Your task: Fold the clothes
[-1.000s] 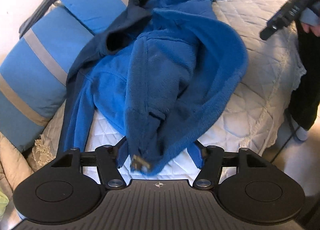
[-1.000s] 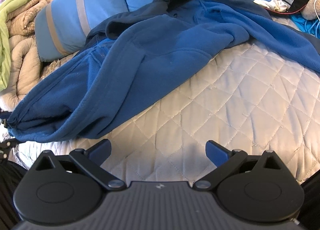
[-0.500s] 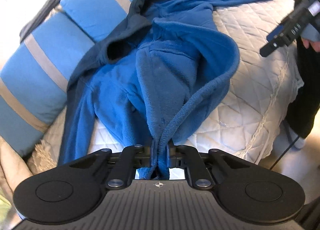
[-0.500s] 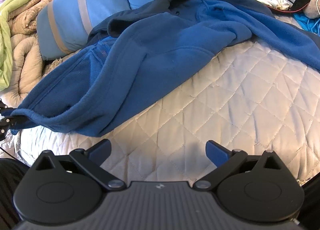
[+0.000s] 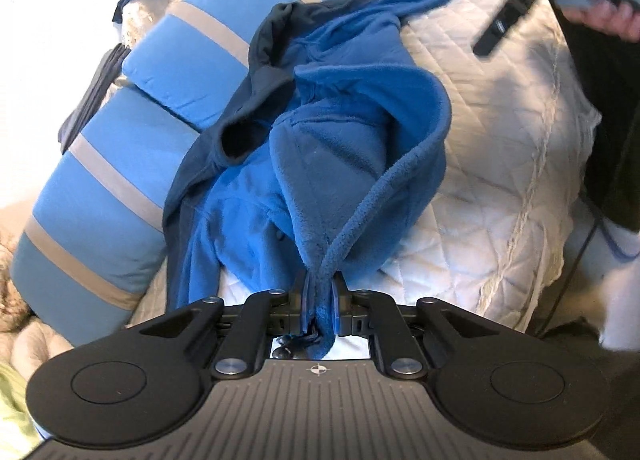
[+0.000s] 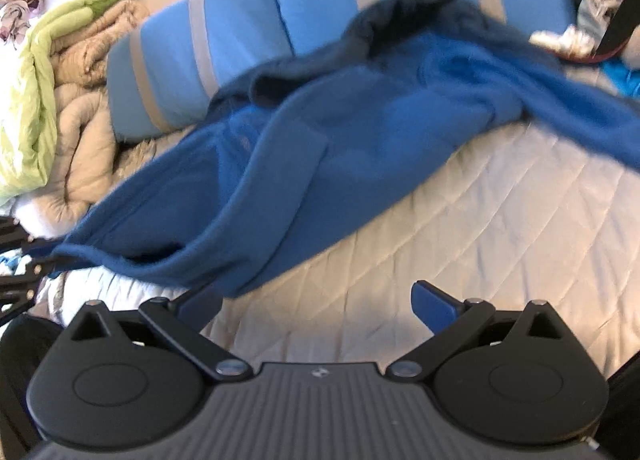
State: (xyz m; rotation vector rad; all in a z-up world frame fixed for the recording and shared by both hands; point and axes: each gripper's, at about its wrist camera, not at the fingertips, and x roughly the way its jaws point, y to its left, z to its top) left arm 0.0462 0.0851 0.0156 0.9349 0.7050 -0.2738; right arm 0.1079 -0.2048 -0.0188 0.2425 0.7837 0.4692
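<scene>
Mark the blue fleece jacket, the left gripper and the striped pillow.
blue fleece jacket (image 5: 352, 148), left wrist view, on its lifted front panel.
left gripper (image 5: 319, 294), left wrist view, between its fingertips.
striped pillow (image 5: 100, 164), left wrist view, on a blue band.

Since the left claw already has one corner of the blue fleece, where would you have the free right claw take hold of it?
Probably the fleece jacket's lower hem edge where it lies nearest the open right claw, approached low from the bare quilt side. The hem there folds into a thick, slightly raised lip, while the left claw is shut on the far corner.
</scene>
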